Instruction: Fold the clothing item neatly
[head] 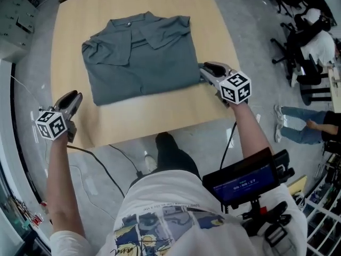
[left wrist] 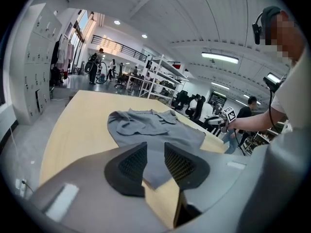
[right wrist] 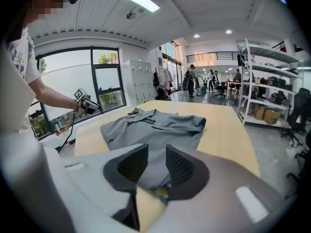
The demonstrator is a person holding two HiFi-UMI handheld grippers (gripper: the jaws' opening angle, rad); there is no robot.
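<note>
We see the grey shirt (head: 144, 57) lying folded into a rough rectangle on the pale wooden table (head: 160, 111), collar toward the far edge, placket and one button facing up. A sleeve is bunched at its 9 o'clock side.

The left tongs (head: 70, 101) hang off the table's edge at 8 o'clock of the shirt, well apart from it, with a strip of bare wood between. In the left gripper view these tongs (left wrist: 155, 161) stand apart with nothing between the pads; the shirt (left wrist: 155, 130) shows through the gap, farther off.

The right tongs (head: 205, 71) sit at 4 o'clock, tips just at the shirt's near right corner. The right gripper view shows them (right wrist: 155, 166) apart too, cloth (right wrist: 155, 125) beyond the gap and not pinched.

Around the table we see black office chairs (head: 298, 36) at 2 o'clock, a seated person's jeans (head: 298, 124) at 3 o'clock, a cable (head: 101, 167) on the grey floor at 7 o'clock, and a small screen (head: 242, 183) at our waist. Metal shelving (right wrist: 262, 81) and white lockers (left wrist: 41, 57) line the hall behind.
</note>
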